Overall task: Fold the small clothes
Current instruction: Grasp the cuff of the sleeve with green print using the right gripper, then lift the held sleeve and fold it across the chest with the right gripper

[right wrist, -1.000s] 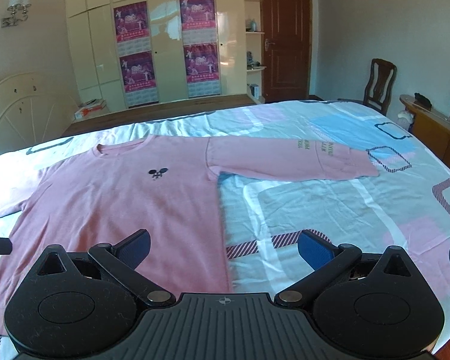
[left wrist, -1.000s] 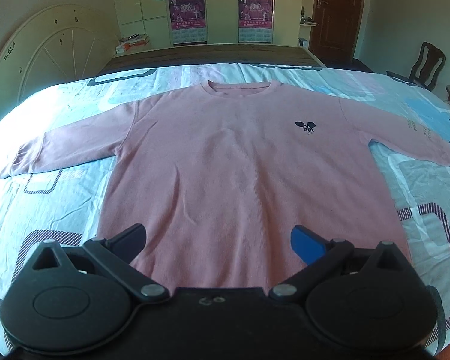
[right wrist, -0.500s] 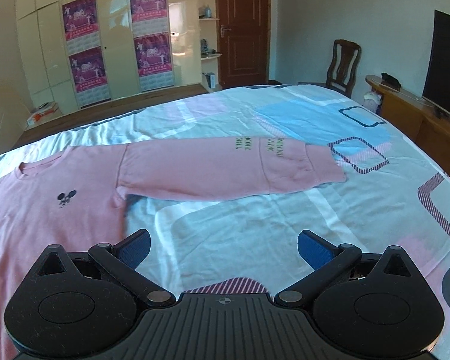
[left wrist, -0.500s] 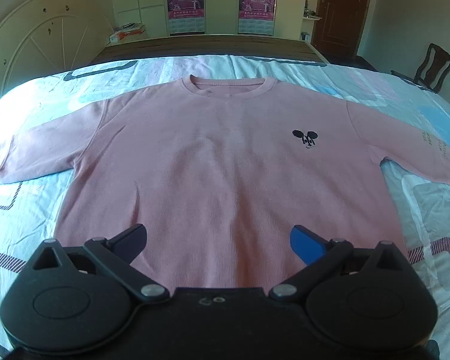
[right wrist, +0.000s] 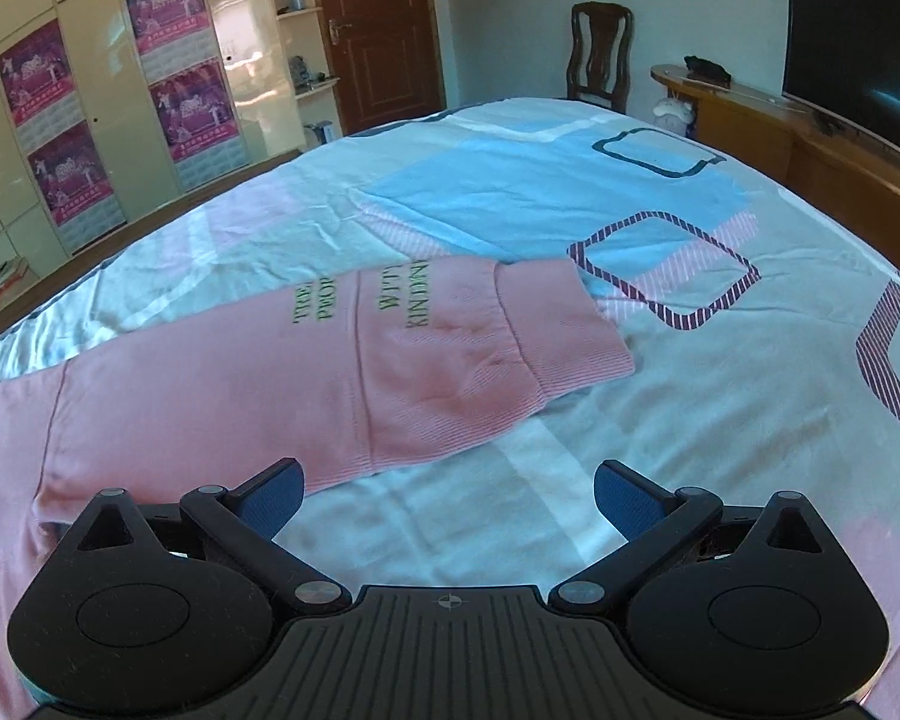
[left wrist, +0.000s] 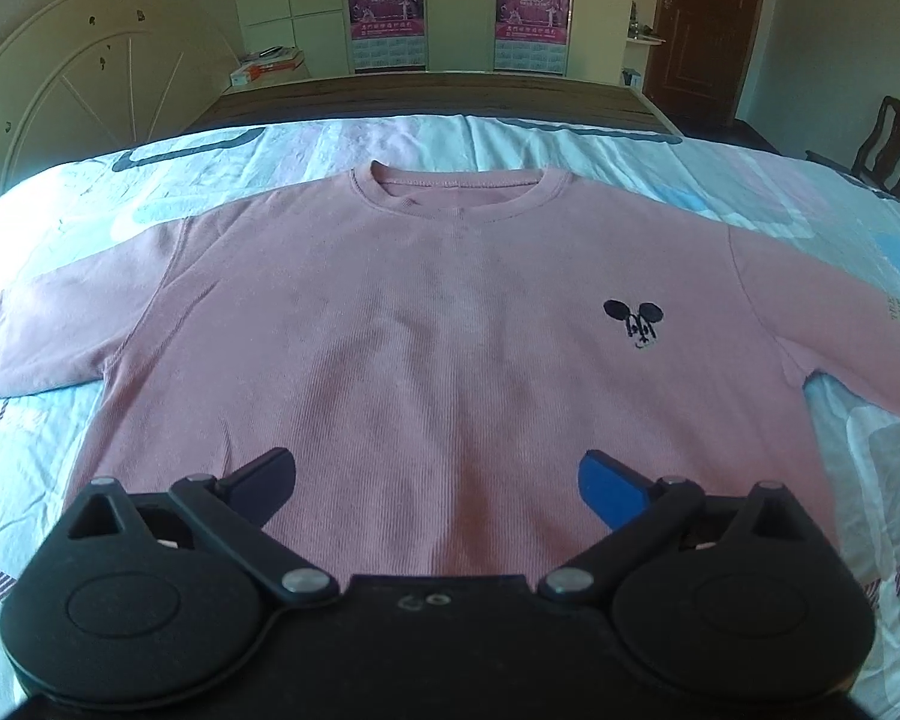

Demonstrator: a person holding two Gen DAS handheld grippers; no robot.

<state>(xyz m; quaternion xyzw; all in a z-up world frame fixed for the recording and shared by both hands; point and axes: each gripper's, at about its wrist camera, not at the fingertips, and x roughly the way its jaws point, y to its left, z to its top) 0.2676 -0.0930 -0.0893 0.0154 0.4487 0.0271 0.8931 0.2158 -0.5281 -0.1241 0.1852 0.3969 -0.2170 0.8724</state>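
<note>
A pink long-sleeved top (left wrist: 450, 324) lies flat and face up on a bed (left wrist: 510, 138), its round collar (left wrist: 462, 192) toward the far edge and both sleeves spread out to the sides. A small black mouse-head logo (left wrist: 633, 324) sits on the chest. The bed is covered by a pale sheet (right wrist: 690, 360) printed with blue, pink and striped squares.

The left gripper (left wrist: 437, 474) hangs over the lower middle of the top, near the hem. Its jaws stand wide apart with nothing between them; whether the tips touch the cloth cannot be told.

The right gripper (right wrist: 447, 489) hangs over the sheet just below the sleeve (right wrist: 306, 372) on that side. Its jaws are also spread wide and grip nothing. The inner finger (right wrist: 273, 495) is just at the sleeve's lower edge. That sleeve carries green lettering (right wrist: 366, 303) and ends in a ribbed cuff (right wrist: 564, 324) lying flat on the sheet.

Beyond the bed stand cream wardrobe doors with magenta posters (right wrist: 189, 105), a brown door (right wrist: 378, 30), a wooden chair (right wrist: 600, 54) and a dark screen (right wrist: 858, 42) on a low wooden unit.
</note>
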